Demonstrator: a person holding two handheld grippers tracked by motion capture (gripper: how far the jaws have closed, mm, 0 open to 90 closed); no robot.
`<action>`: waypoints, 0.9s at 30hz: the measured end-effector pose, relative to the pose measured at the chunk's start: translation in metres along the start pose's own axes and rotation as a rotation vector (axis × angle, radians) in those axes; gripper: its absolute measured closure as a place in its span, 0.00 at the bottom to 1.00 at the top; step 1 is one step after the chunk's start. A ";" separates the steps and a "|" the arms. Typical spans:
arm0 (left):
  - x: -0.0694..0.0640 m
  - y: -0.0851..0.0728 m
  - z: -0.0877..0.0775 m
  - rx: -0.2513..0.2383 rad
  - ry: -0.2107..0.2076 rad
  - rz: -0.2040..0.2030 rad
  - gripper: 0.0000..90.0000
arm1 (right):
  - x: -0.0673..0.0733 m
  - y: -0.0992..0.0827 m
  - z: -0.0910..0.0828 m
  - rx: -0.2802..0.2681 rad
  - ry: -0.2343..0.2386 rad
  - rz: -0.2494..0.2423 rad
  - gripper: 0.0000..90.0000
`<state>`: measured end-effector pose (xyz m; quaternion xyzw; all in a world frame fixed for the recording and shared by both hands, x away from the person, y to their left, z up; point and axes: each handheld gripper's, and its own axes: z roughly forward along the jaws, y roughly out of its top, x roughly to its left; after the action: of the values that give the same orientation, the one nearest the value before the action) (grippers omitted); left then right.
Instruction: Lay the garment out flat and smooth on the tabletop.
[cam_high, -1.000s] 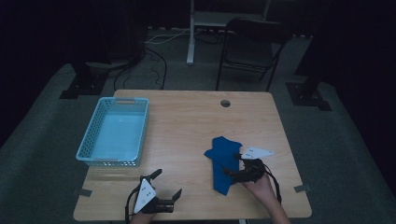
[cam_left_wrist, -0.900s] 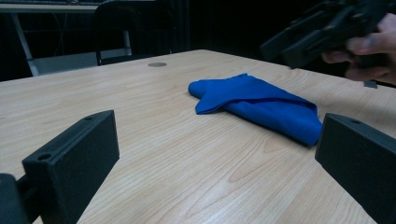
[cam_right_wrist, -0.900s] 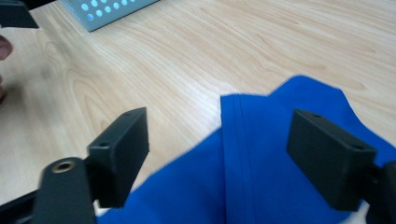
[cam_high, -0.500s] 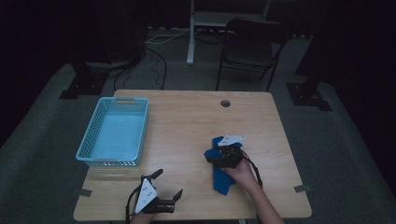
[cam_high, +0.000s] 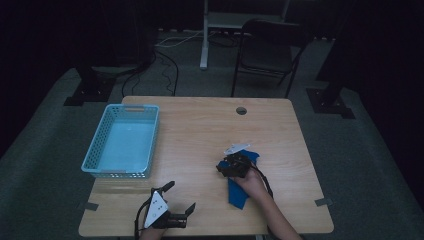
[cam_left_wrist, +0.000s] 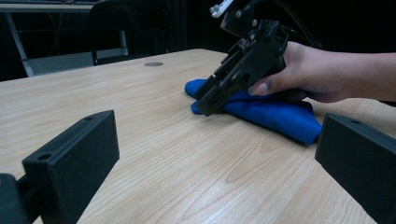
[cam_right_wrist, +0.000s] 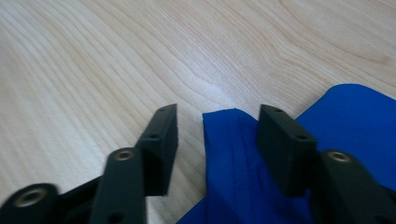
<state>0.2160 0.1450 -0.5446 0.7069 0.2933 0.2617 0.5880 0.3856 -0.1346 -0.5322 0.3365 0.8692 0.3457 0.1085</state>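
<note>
Turquoise basket (cam_high: 122, 142) sits at the table's (cam_high: 200, 125) left edge, bare wood around. Left gripper (cam_high: 181, 197) rests wide open, empty, near the front edge. Right gripper (cam_right_wrist: 217, 135), jaws parted, straddles the blue cloth's (cam_right_wrist: 238, 182) hemmed corner, right of centre.

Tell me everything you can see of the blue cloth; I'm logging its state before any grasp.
The blue cloth is a soft, bright blue fabric with a stitched hem, lying bunched and folded on the wooden table, right of centre toward the near edge. The right gripper is lowered over its far end, jaws open and straddling a hemmed corner, one jaw above cloth, one above bare wood. The right hand rests against the cloth.
</note>
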 end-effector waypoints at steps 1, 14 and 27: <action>0.000 0.000 0.000 0.000 0.000 0.001 0.00 | 0.001 0.000 0.002 0.007 -0.012 -0.014 0.58; 0.001 0.000 0.000 -0.004 -0.004 -0.008 0.00 | -0.013 -0.002 -0.005 -0.035 -0.013 0.120 0.94; 0.001 -0.001 0.000 -0.029 -0.007 -0.026 0.00 | -0.027 -0.010 -0.078 -0.198 -0.047 0.175 0.95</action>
<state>0.2163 0.1456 -0.5455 0.6952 0.2966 0.2560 0.6026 0.3683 -0.1991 -0.4830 0.4067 0.7953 0.4300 0.1309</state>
